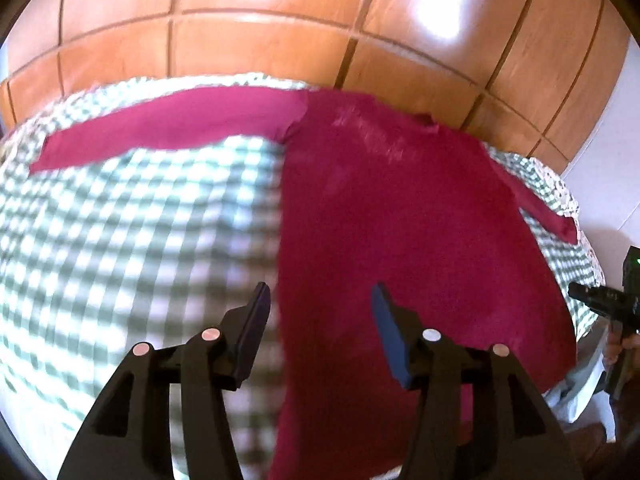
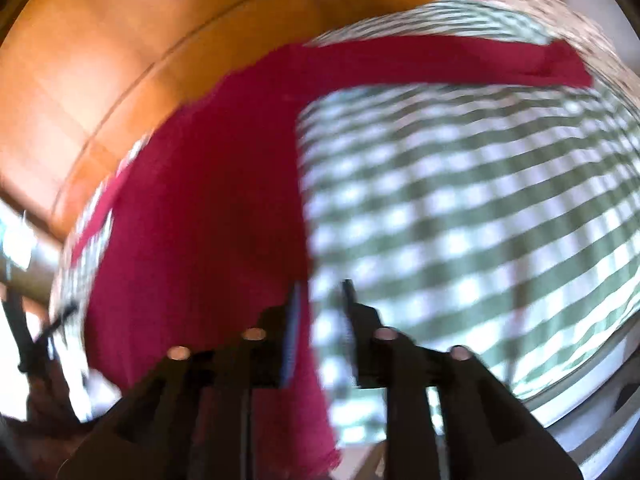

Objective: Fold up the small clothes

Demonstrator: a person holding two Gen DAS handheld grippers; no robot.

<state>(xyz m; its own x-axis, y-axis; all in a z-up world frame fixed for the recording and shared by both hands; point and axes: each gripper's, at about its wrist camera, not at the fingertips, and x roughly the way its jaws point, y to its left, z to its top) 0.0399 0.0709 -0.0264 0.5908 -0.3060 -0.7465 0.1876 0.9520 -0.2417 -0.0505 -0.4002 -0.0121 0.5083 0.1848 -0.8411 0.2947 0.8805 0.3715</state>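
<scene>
Red shirt (image 1: 400, 220) lies flat, collar away, sleeves sideways; left gripper (image 1: 320, 300) and right gripper (image 2: 322, 300) empty, parted.

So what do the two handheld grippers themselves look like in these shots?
Both are black plastic. The left gripper has angular forked arms, flat dark-blue finger pads and round pale pink-white studs. The right gripper, blurred, shows the same black frame, thin fingers and pinkish studs.

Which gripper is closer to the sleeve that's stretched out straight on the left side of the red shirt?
Left. The left gripper hovers over the shirt's left hem edge, that sleeve ahead of it. The right gripper is across the body at the opposite edge.
</scene>
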